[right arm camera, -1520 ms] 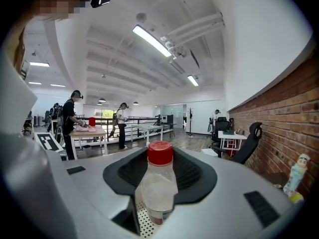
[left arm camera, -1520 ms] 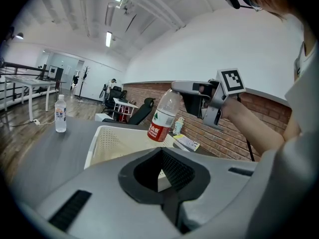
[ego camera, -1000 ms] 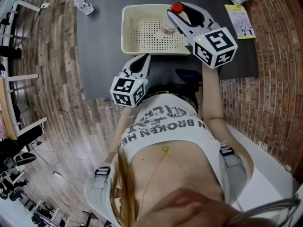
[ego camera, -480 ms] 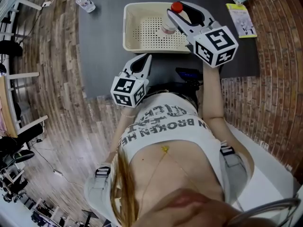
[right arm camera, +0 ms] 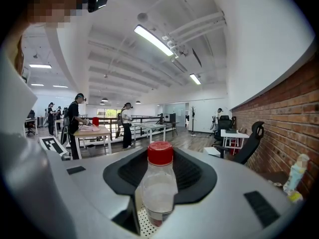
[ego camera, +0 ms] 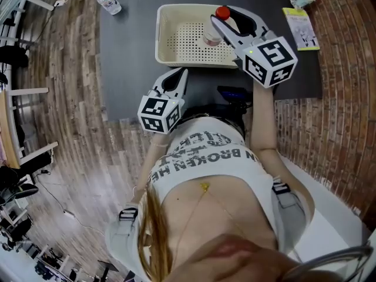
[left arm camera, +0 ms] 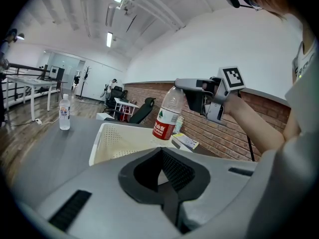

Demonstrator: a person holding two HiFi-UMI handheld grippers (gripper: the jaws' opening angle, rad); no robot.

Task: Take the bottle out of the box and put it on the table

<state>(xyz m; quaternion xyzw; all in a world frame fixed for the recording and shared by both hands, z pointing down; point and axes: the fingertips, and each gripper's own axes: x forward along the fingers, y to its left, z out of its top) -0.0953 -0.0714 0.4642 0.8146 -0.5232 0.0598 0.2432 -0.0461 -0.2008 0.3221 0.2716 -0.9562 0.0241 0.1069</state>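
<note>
Head view showed the person standing at the near edge of a dark counter point(ego camera: 129, 69), a hand-held gripper in each hand. The right hand-held gripper point(ego camera: 226, 19) was clamped on the upper part of a clear bottle point(ego camera: 211, 38) with a red cap and a red label. It held the bottle tilted in the air over the right side of a cream perforated box point(ego camera: 160, 34). From the left gripper view the bottle's base hung about level with the box's far rim, not resting on anything. The right gripper view looked down along the bottle, and the box's dotted floor showed below it.

The left hand-held gripper point(ego camera: 178, 77) hovered low by the counter's near edge, just short of the box. Its jaws were pressed together with nothing between them.

A second clear bottle point(ego camera: 108, 2) stood at the counter's far left corner, well apart from the box. A yellow-edged booklet point(ego camera: 301, 28) lay flat near the right edge. Beyond the counter ran wood flooring on the left and a brick wall on the right.
</note>
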